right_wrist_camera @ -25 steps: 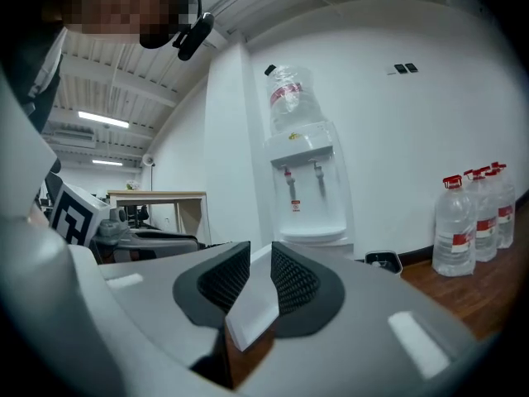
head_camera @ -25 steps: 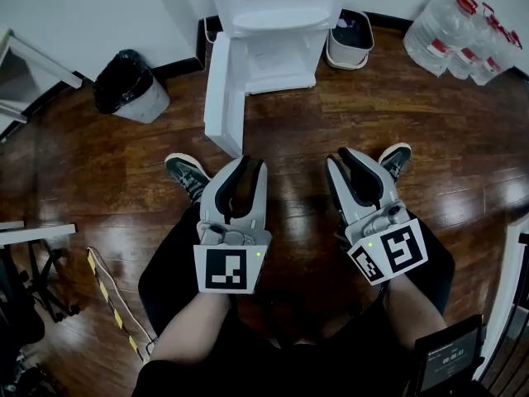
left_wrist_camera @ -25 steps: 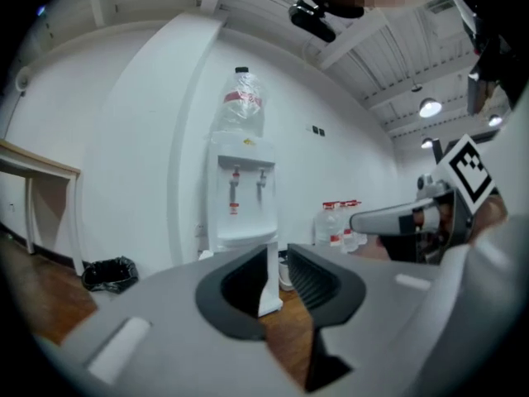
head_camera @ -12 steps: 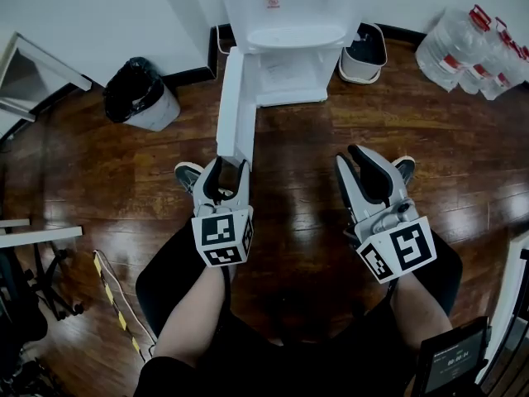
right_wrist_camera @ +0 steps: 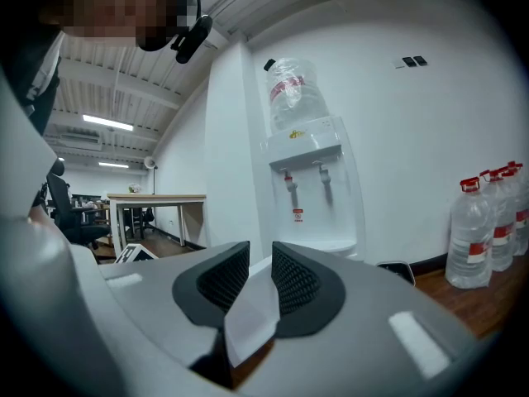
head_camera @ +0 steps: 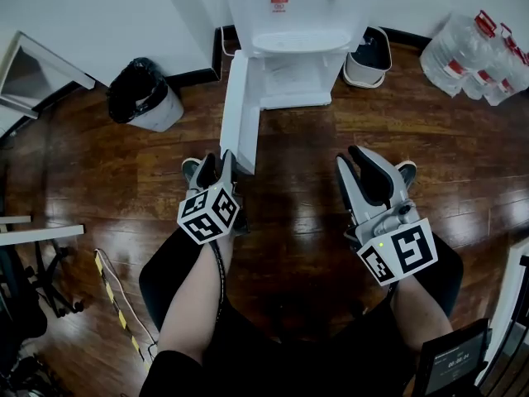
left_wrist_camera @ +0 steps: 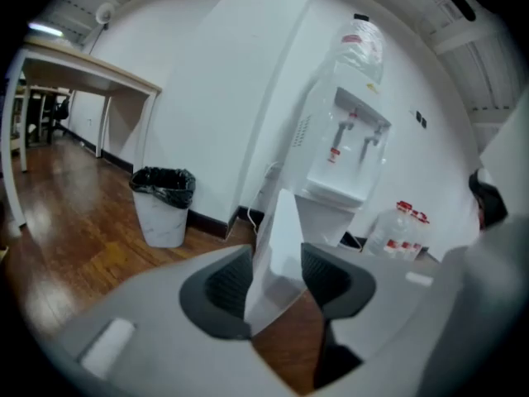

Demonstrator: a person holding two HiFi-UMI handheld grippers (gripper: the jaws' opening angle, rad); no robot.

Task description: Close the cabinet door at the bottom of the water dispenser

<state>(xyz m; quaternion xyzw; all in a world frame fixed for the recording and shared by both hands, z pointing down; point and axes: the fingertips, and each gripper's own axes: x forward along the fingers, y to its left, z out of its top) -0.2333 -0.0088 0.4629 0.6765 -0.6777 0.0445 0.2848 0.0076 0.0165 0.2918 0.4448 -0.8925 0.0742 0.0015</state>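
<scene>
The water dispenser point(head_camera: 289, 31) is seen at the upper middle of the head view, against the white wall. Its cabinet door point(head_camera: 238, 114) is wide open and stands out from the lower left of the dispenser towards the bottom of the frame.

The left tongs point(head_camera: 216, 162) are held at the free edge of the door. Their jaws have just been opening and are now spread wide. In the left gripper view the door edge point(left_wrist_camera: 277, 238) is seen in the gap of the left tongs point(left_wrist_camera: 277, 284), but the pads do not seem to press on it. The right tongs point(head_camera: 357, 157) are kept at the right of the frame, well apart from the door. Their jaws are only a little apart and nothing is held in them.

The closing push is judged as not yet given. The edge is thin, so the spread jaws could slip off it if the push is made at an angle. If the door is swung too fast, it could be slammed and bounce open again. A hard push could also shake the dispenser, which carries a water bottle point(left_wrist_camera: 361, 44) on top.
</scene>
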